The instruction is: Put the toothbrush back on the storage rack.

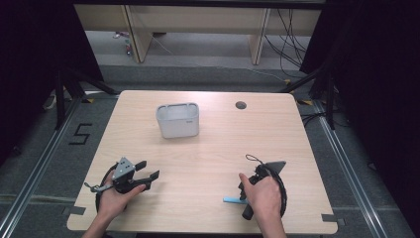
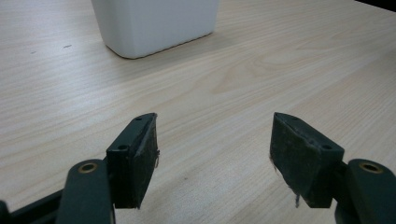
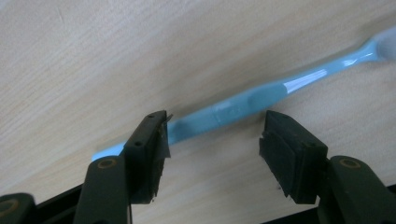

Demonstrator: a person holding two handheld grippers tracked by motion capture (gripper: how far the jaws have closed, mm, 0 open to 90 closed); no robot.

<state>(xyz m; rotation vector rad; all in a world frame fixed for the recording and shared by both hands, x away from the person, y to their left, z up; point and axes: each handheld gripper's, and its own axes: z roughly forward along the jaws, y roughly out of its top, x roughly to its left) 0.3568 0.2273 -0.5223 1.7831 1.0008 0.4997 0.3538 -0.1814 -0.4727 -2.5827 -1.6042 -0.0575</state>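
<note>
Your right gripper (image 3: 212, 140) sits near the table's (image 1: 208, 158) front edge, jaws wide, nothing gripped. The blue toothbrush (image 3: 243, 105) lies flat just beyond the jaw tips, crossing the gap. Bare wood lies between it and the white bin (image 1: 178, 120). Your left gripper (image 2: 212, 154) gapes empty.

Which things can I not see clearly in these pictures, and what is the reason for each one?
- Toothbrush head: blurred at the picture's edge in the right gripper view.
- Toothbrush handle in the high view: mostly under the right hand; one light blue end shows.
- White container: its contents cannot be made out in the high view; its top is cut off in the left gripper view.
- Right gripper: whether the left pad touches the handle is unclear.
</note>
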